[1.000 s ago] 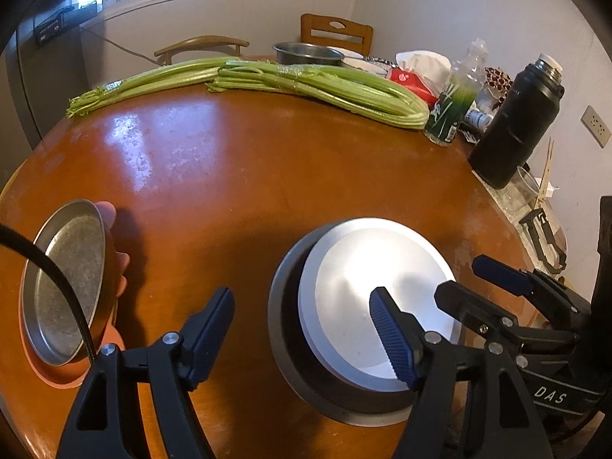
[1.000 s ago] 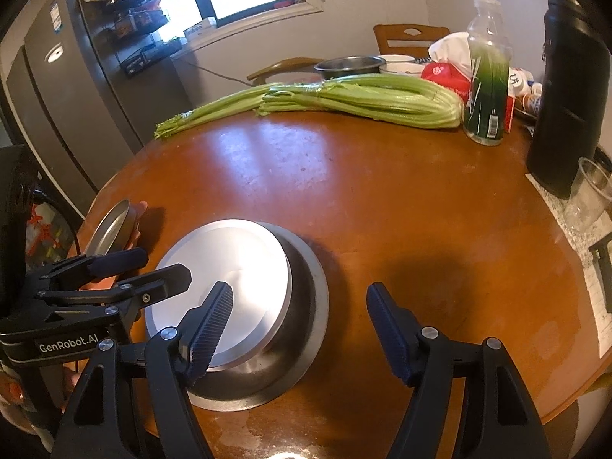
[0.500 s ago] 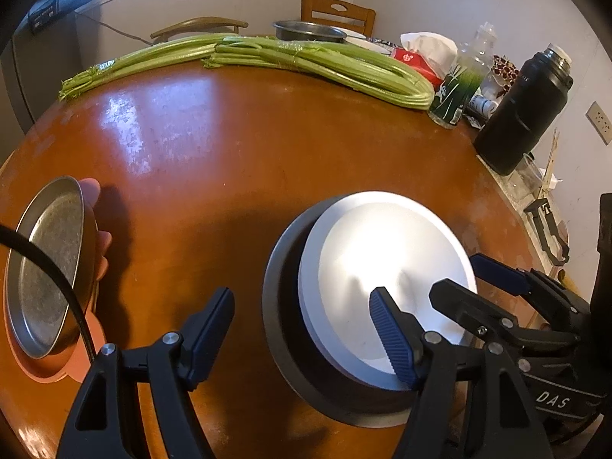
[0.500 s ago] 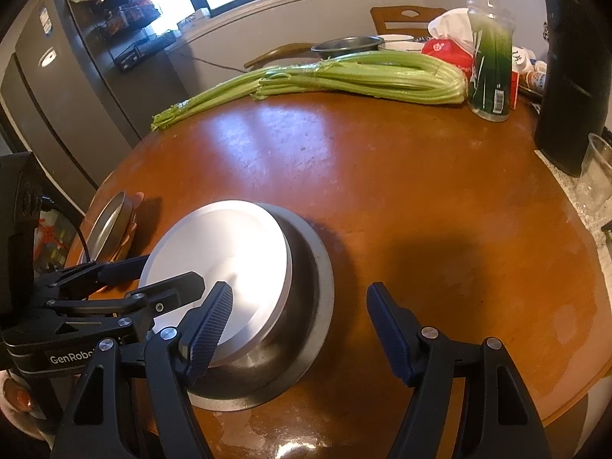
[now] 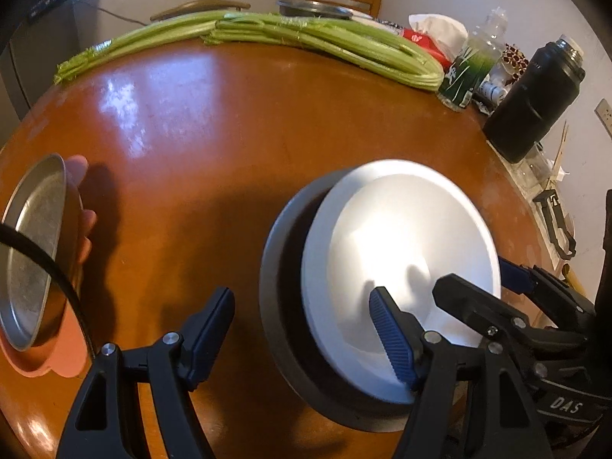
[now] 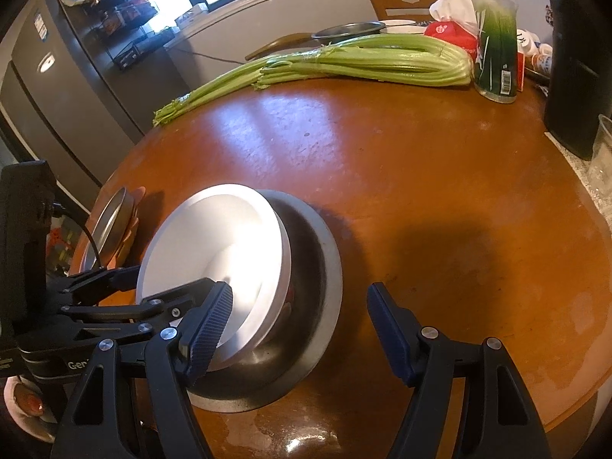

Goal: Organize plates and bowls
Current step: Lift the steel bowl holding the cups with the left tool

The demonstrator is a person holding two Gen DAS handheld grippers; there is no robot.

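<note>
White plate (image 5: 401, 252) tilted inside a steel bowl (image 5: 283, 306) on the tabletop (image 5: 229, 134).
Left gripper (image 5: 302, 329) and right gripper (image 6: 298, 317): jaws apart, each straddling the bowl's rim, lower centre of frame.

I count two claws: the left claw (image 5: 302, 329) and the right claw (image 6: 300, 319). One round table (image 5: 237, 141) carries everything. On it I count one white plate (image 5: 401, 252) inside one metal bowl (image 5: 283, 306), one metal pan (image 5: 30, 252) on one orange plate (image 5: 57, 363), and one more metal bowl (image 5: 311, 7) at the far edge. I also count one bundle of celery (image 5: 306, 44), one green bottle (image 5: 468, 72), one black flask (image 5: 535, 99) and two chairs.
</note>
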